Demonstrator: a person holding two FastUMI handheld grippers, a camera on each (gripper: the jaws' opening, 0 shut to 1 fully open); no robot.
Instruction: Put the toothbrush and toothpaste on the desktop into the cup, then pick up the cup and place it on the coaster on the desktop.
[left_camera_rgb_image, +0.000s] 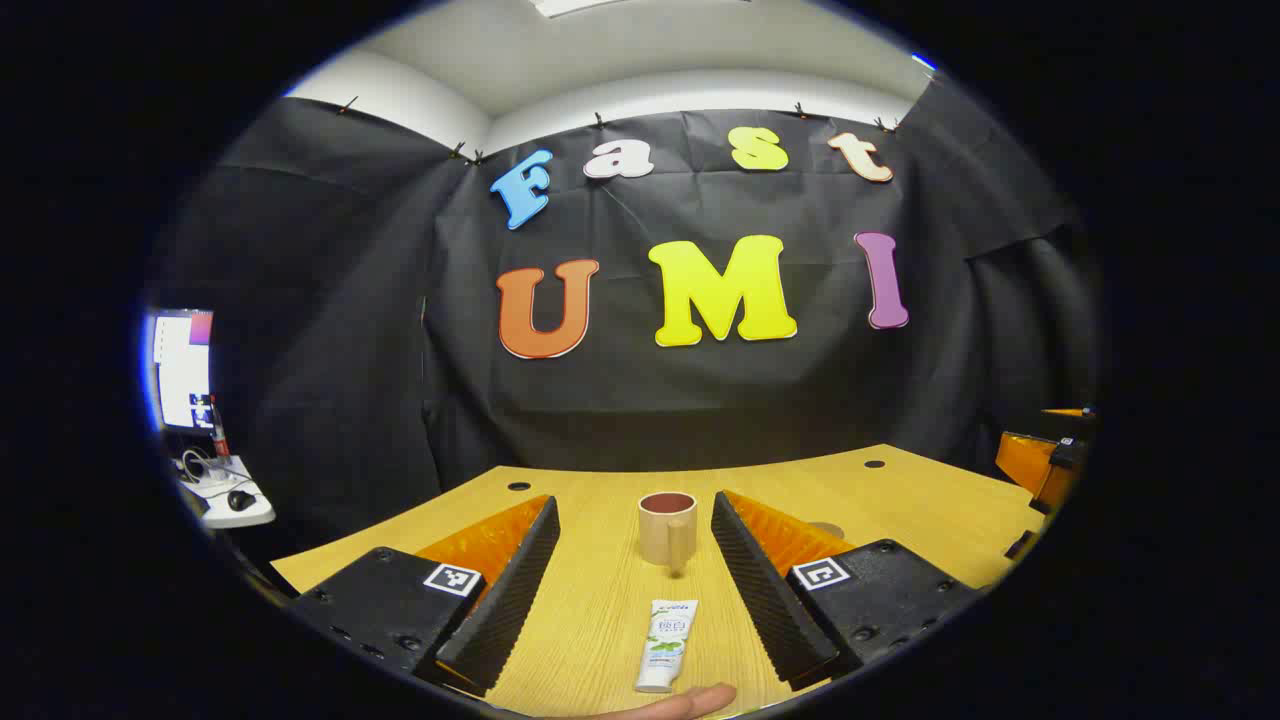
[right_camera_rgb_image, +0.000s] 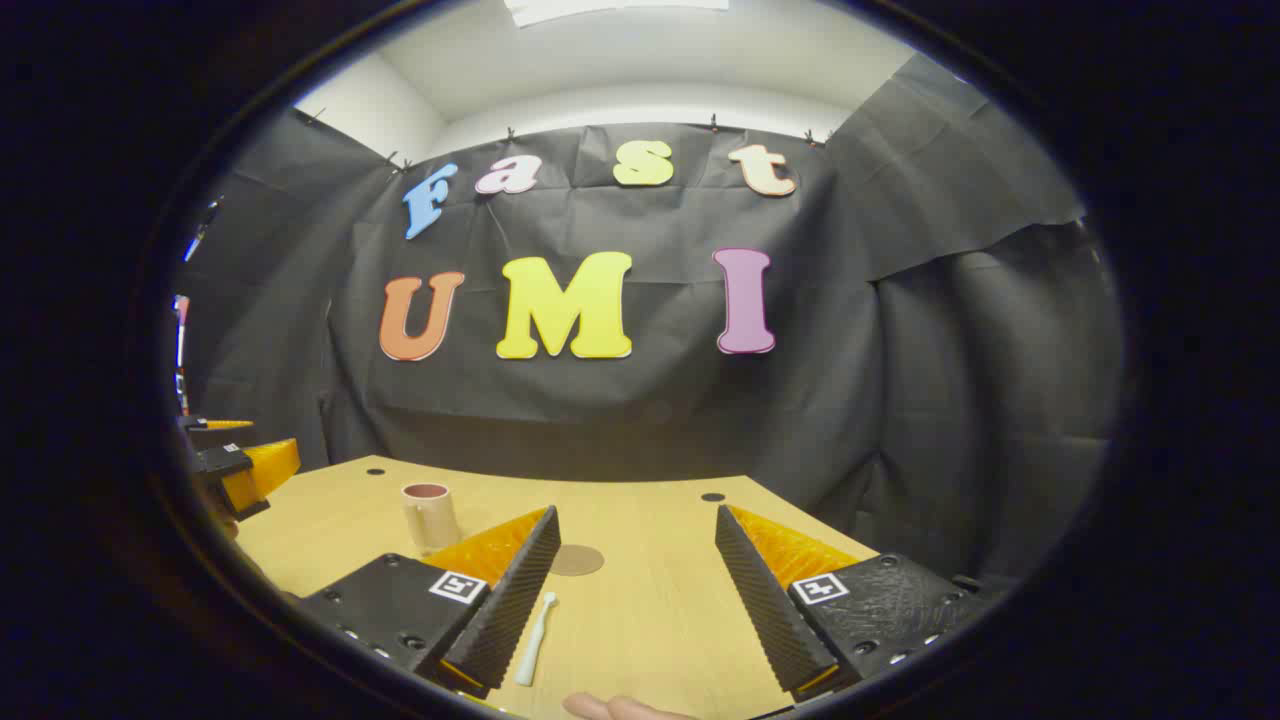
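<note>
**Brush and paste flat on the desk, cup off the coaster**

- Toothpaste (left_camera_rgb_image: 667, 645) lies flat on the desktop (left_camera_rgb_image: 900, 500), between my left gripper (left_camera_rgb_image: 636, 585)'s spread fingers, cap end toward me. Nothing gripped.
- Cup (left_camera_rgb_image: 667, 528) stands upright just beyond the tube, handle facing me. I see nothing sticking out of its mouth.
- Toothbrush (right_camera_rgb_image: 534, 638) lies on the wood in the right gripper view, just beside that gripper's left finger. Right gripper (right_camera_rgb_image: 636, 590) is also spread wide, holding nothing.
- Coaster (right_camera_rgb_image: 576, 560) sits bare, near the cup but apart from it, ahead of the brush.
- My reading: both items are outside the cup and the cup is not on the coaster, so all three placements are left to do.
- Around: a fingertip (left_camera_rgb_image: 690, 702) shows at the bottom edge of the left gripper view; a side table with a monitor (left_camera_rgb_image: 182, 368) stands far left, off the desk.
- In the way: nothing lies between tube and cup. The brush lies flat and thin against the wood, which I judge awkward to pinch.
</note>
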